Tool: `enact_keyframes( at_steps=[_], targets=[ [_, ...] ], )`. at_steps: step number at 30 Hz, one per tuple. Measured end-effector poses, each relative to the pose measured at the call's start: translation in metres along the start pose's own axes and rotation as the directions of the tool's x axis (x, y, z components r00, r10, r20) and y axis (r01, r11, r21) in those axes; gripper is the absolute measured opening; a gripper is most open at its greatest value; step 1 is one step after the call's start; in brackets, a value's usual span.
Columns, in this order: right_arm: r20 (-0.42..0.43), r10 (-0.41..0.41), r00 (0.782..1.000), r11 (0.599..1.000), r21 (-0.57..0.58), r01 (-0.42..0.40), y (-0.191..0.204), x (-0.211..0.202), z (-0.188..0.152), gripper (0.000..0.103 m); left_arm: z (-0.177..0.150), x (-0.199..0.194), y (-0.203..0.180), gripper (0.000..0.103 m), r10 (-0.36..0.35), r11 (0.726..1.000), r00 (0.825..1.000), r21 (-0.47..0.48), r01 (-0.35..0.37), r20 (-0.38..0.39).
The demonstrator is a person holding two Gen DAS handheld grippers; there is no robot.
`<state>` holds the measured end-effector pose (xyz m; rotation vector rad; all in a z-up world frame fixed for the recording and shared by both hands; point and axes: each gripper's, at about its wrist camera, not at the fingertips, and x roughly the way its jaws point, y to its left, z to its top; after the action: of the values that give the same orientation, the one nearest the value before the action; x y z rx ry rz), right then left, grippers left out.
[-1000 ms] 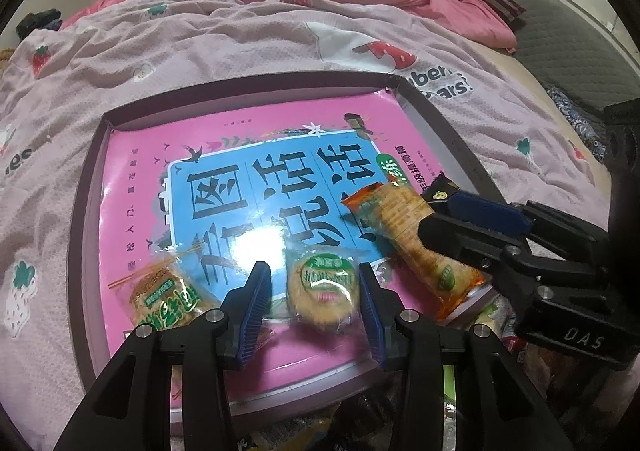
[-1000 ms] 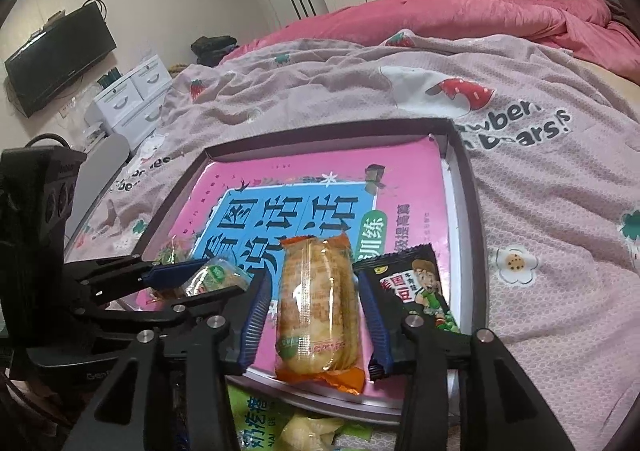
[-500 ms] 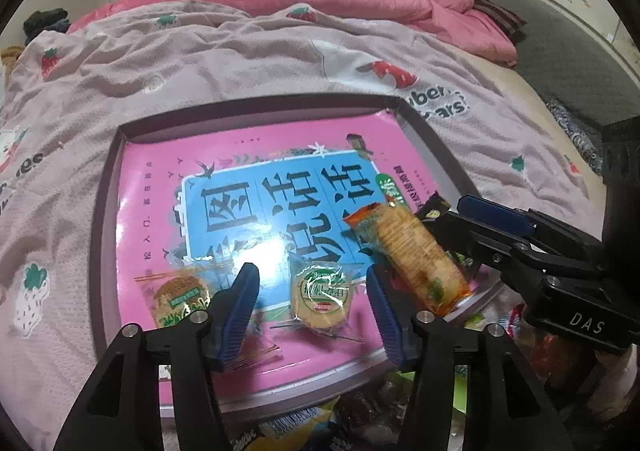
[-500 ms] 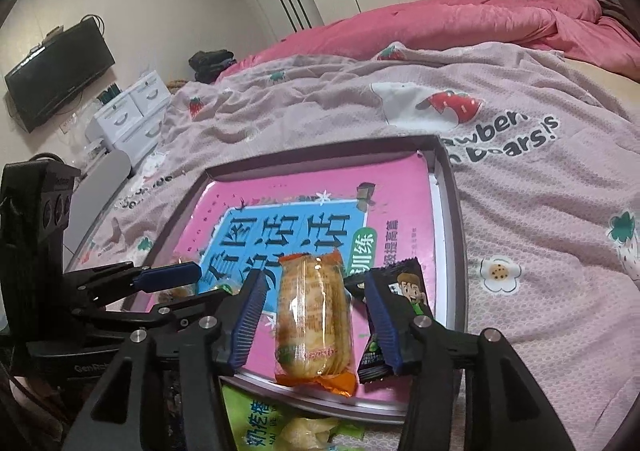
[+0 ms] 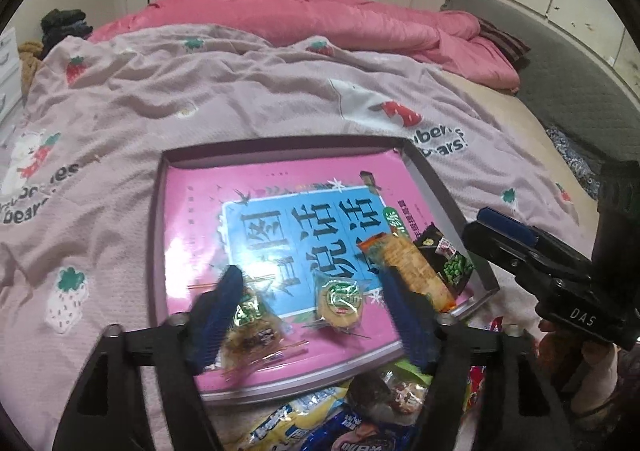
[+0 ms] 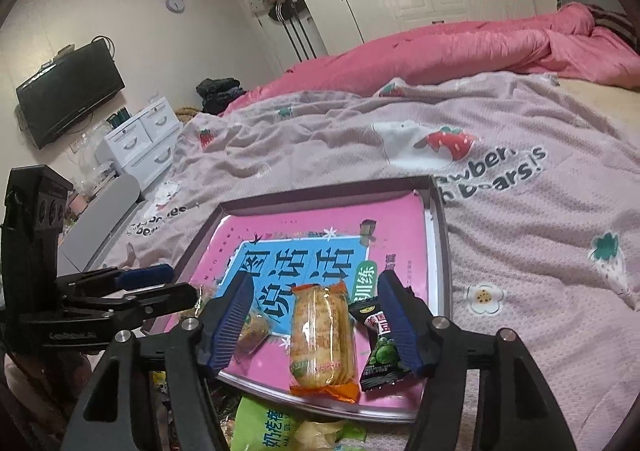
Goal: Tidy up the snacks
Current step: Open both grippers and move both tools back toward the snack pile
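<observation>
A flat box lid (image 5: 434,175) with a pink and blue printed book in it lies on the bed. On it lie a round green-label cookie (image 5: 340,301), a second cookie packet (image 5: 254,327), a long orange cracker pack (image 5: 412,271) (image 6: 322,339) and a black pea snack packet (image 5: 448,261) (image 6: 380,355). My left gripper (image 5: 316,315) is open and empty above the lid's near edge. My right gripper (image 6: 316,325) is open and empty above the cracker pack. Each gripper shows in the other's view: the right one (image 5: 520,247), the left one (image 6: 132,287).
A heap of loose snack packets (image 5: 340,411) lies in front of the lid, with a green packet (image 6: 276,427) among them. A pink quilt (image 5: 320,19) lies at the back of the bed. A white drawer unit (image 6: 140,139) and a TV (image 6: 68,91) stand at the left.
Both grippers have lifted and pulled back from the lid, leaving the round cookie and the cracker pack lying on it. Both jaws have opened wider.
</observation>
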<state>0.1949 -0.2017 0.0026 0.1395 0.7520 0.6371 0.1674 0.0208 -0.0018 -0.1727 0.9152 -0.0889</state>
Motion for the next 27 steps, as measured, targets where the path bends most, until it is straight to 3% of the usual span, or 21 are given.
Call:
enact_keyframes(
  at_steps=[13, 27],
  targets=[
    [0.075, -0.006, 0.997, 0.999, -0.035, 0.009, 0.010, -0.028, 0.003, 0.070, 0.002, -0.033, 0.005, 0.075, 0.014, 1.000, 0.998, -0.010, -0.014, 0.056],
    [0.073, -0.024, 0.997, 0.997, -0.076, 0.030, 0.028, -0.041, -0.007, 0.071, -0.004, -0.056, 0.012, 0.076, 0.034, 0.999, 0.996, -0.026, -0.033, 0.076]
  ],
)
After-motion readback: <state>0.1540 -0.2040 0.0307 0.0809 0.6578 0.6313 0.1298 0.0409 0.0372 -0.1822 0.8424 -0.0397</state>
